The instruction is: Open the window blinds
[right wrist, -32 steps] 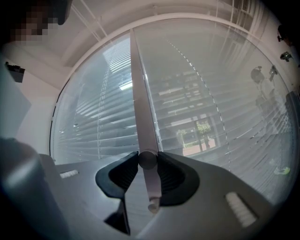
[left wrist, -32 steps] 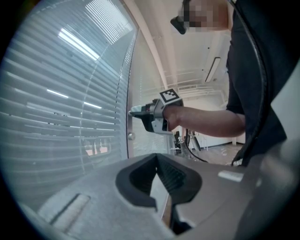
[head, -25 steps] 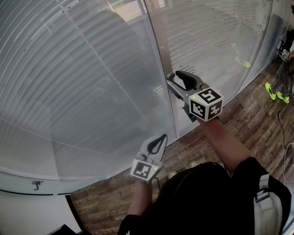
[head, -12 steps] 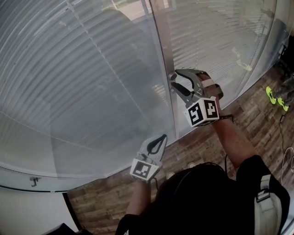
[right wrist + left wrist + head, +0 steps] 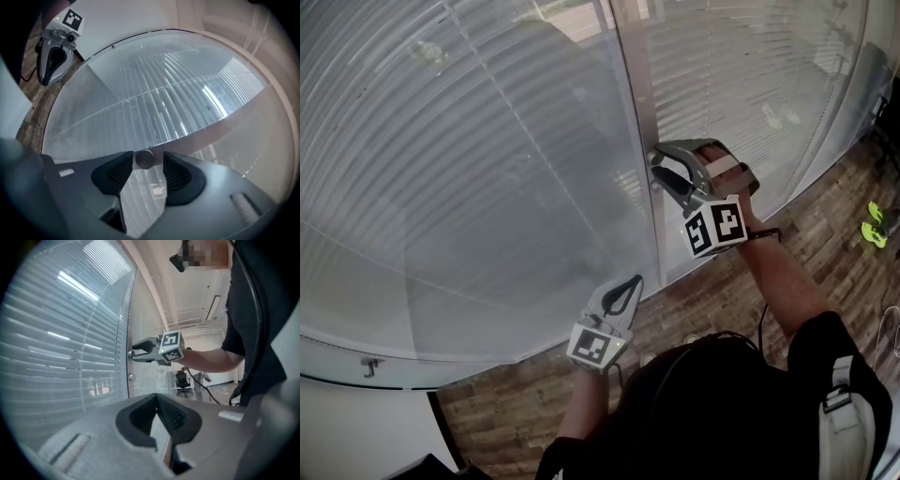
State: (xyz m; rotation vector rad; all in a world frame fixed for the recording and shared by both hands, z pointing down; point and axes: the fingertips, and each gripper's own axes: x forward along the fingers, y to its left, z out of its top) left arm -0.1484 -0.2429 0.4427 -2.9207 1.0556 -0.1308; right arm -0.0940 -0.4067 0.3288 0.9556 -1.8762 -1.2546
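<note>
Closed grey slatted blinds [image 5: 487, 169] hang behind glass on both sides of a metal window post [image 5: 639, 112]. My right gripper [image 5: 656, 165] reaches level to the post. Its jaws have just been closing, and its pads [image 5: 123, 172] press on a round metal knob [image 5: 144, 159] that sits between them. From the left gripper view, the right gripper [image 5: 133, 351] shows with its tips at the post. My left gripper [image 5: 633, 279] hangs lower, close to the glass, shut [image 5: 156, 399] with nothing in it.
A second small knob [image 5: 131, 377] sits on the post below the right gripper. Wood flooring [image 5: 806, 234] runs along the window. Yellow-green shoes [image 5: 877, 225] lie at the right. A white ledge [image 5: 366, 412] lies lower left. An office chair [image 5: 183, 380] stands in the background.
My right gripper has rolled about its own line at the post, so its marker cube now faces sideways instead of up. The left gripper has kept still.
</note>
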